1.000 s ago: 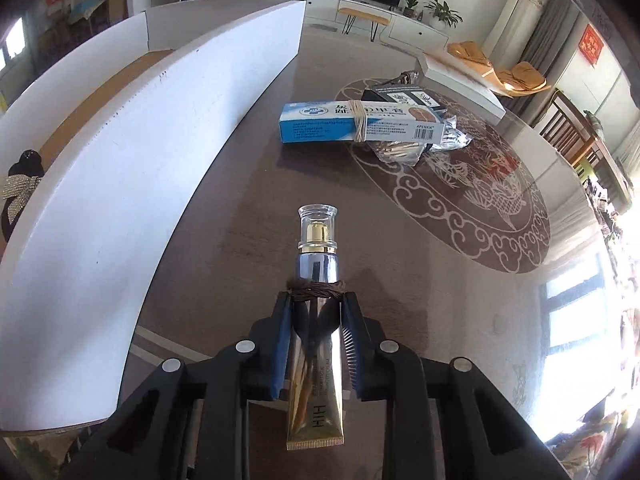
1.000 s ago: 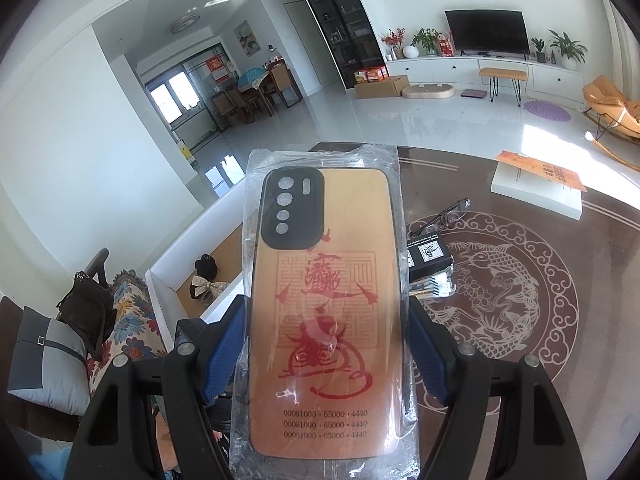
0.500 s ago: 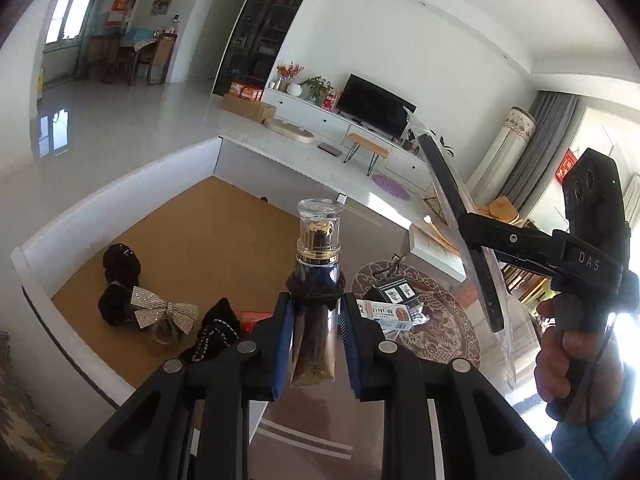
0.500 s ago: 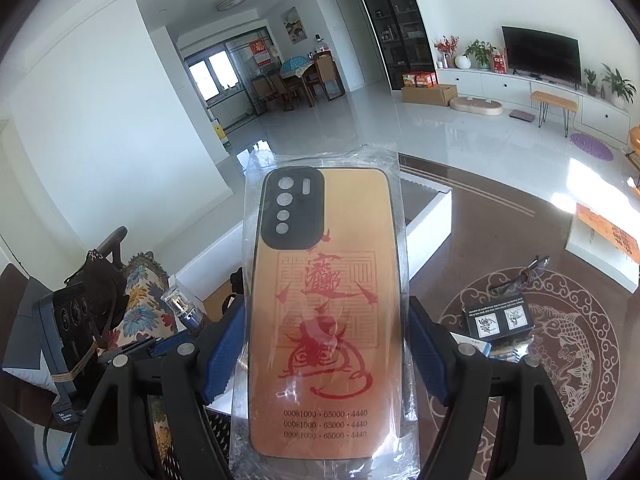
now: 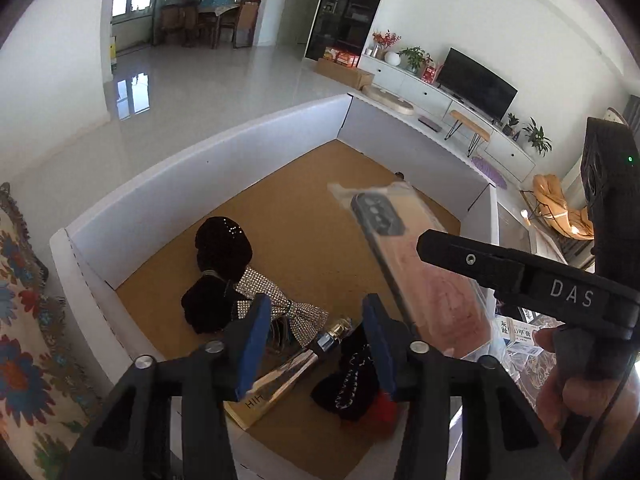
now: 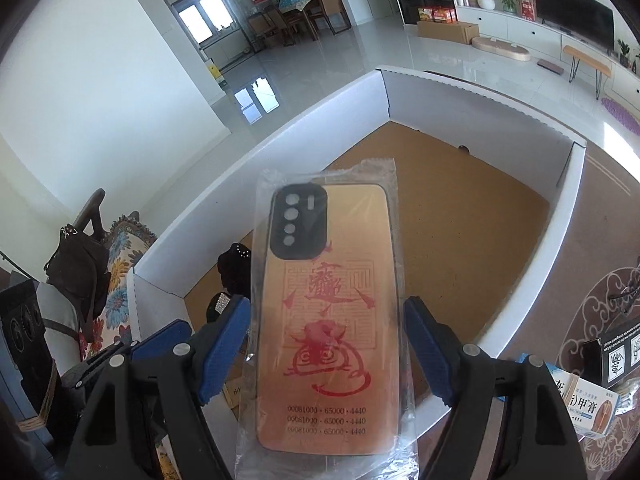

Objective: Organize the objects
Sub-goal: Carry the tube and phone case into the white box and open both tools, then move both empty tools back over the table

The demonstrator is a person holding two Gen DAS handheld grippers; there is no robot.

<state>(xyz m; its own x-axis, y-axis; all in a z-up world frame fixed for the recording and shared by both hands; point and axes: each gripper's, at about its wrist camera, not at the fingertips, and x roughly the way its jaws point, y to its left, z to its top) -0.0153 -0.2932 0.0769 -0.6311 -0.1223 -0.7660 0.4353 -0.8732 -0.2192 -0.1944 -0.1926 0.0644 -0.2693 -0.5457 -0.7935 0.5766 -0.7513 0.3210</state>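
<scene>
My left gripper [image 5: 316, 336] hangs over the white-walled box [image 5: 200, 168], and its jaws have just been opening; they stand apart now with nothing pressed between the blue pads; the gold tube [image 5: 280, 376] lies below them on the brown box floor, tilted, its capped end pointing toward the far right and its flat end near the front wall. Just beside the tube sit a dark beaded item [image 5: 348, 384] and, further left, a rhinestone bow [image 5: 280, 308] with black hair pieces [image 5: 222, 248]; all of them are inside the box.

My right gripper [image 6: 326, 340] holds its jaws wide around the phone case [image 6: 328, 312] in its clear wrapper; in the right wrist view I see a gap between each pad and the case's edges, so I cannot tell whether the pads still press on it; from the left wrist view the case [image 5: 424, 264] is above the box floor, tilted, camera cut-out uppermost. A hand [image 5: 568, 384] grips the right tool's handle; small cartons [image 6: 592, 396] rest on the patterned table outside the box's right wall.
</scene>
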